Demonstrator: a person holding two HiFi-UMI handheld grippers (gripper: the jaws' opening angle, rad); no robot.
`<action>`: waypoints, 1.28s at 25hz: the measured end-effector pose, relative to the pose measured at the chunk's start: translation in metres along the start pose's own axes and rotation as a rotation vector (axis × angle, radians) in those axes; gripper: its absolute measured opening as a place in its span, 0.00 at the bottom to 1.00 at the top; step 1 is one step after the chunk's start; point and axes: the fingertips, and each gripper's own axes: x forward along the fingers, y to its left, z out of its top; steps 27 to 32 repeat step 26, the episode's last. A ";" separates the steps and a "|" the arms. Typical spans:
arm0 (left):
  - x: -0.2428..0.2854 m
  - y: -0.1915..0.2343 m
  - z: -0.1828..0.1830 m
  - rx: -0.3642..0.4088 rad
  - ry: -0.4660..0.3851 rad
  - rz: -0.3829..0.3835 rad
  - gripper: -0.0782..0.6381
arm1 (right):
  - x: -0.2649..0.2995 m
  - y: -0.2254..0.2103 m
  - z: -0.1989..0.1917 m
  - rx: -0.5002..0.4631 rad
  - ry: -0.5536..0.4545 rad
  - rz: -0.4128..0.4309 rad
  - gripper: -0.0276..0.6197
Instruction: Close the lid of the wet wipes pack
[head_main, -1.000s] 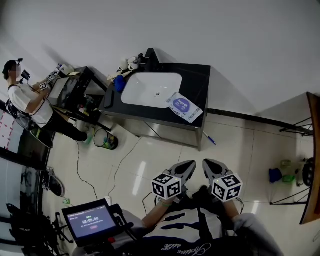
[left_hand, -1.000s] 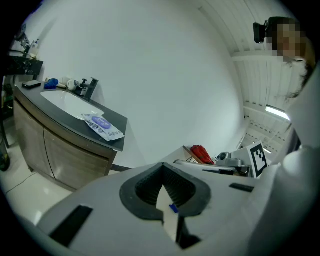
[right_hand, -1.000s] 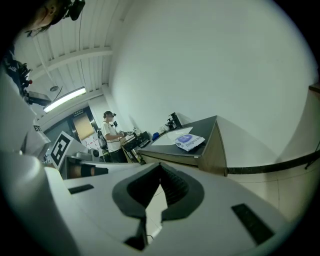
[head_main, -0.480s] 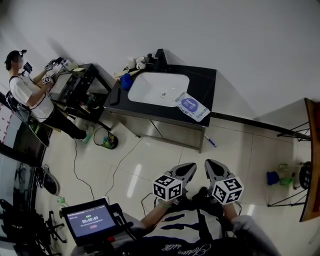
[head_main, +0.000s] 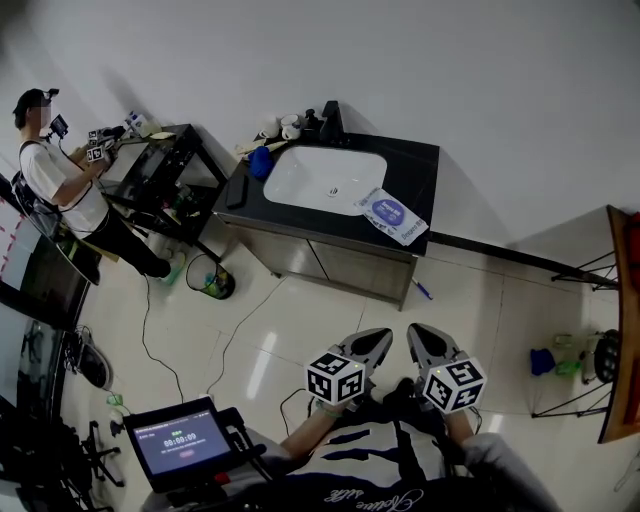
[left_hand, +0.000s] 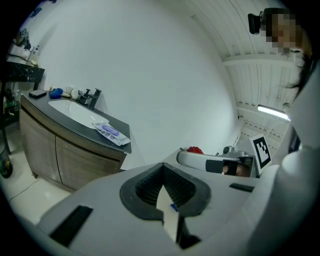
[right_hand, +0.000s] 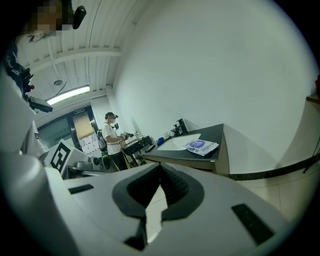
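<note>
The wet wipes pack (head_main: 390, 216), white with a blue oval label, lies flat on the black counter (head_main: 412, 165) to the right of the white sink basin (head_main: 322, 180). The same pack (left_hand: 111, 132) shows in the left gripper view, and the pack (right_hand: 201, 145) also appears far off in the right gripper view. Whether its lid stands open is too small to tell. My left gripper (head_main: 376, 340) and right gripper (head_main: 419, 335) hang side by side close to my body, far from the counter. Both are shut with nothing between the jaws.
A faucet (head_main: 328, 120), cups and a blue object (head_main: 261, 160) sit at the counter's back left. Another person (head_main: 58, 190) stands at a black table far left. A bin (head_main: 212, 281) and cables lie on the tiled floor. A screen (head_main: 183, 441) is near my left.
The counter and pack have drifted slightly right and up in the head view. The other person has shifted at the table. Both grippers stay shut in about the same place.
</note>
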 end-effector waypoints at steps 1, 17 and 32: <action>-0.001 0.000 0.000 0.001 0.000 -0.003 0.11 | 0.000 0.001 0.000 -0.002 0.001 0.000 0.04; -0.011 0.003 0.000 0.004 -0.017 0.002 0.11 | -0.001 0.009 -0.005 -0.020 0.016 0.006 0.04; -0.010 0.000 -0.002 0.007 -0.013 0.004 0.11 | -0.006 0.009 -0.007 -0.019 0.022 0.001 0.04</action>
